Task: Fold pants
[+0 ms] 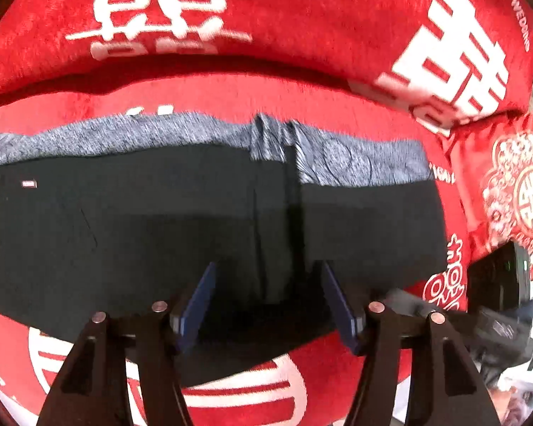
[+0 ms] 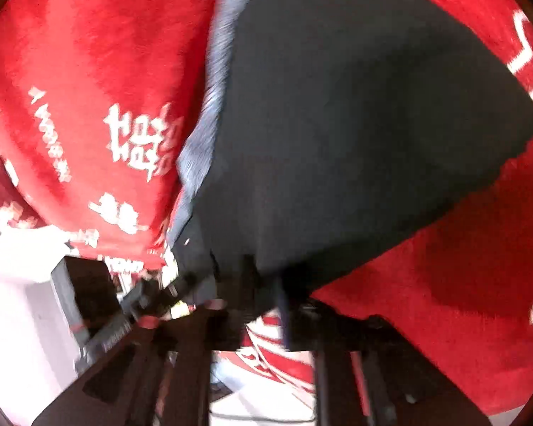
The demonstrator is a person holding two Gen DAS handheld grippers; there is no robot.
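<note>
— Where were the pants?
— The black fabric pants lay spread across the red plush blanket with white characters, their grey heathered inner lining showing along the far edge.
— And the tongs?
— The left gripper hung released, blue fingers wide over the near hem. The right gripper was clenched on a lifted corner of the pants, though blur hid detail.
</note>
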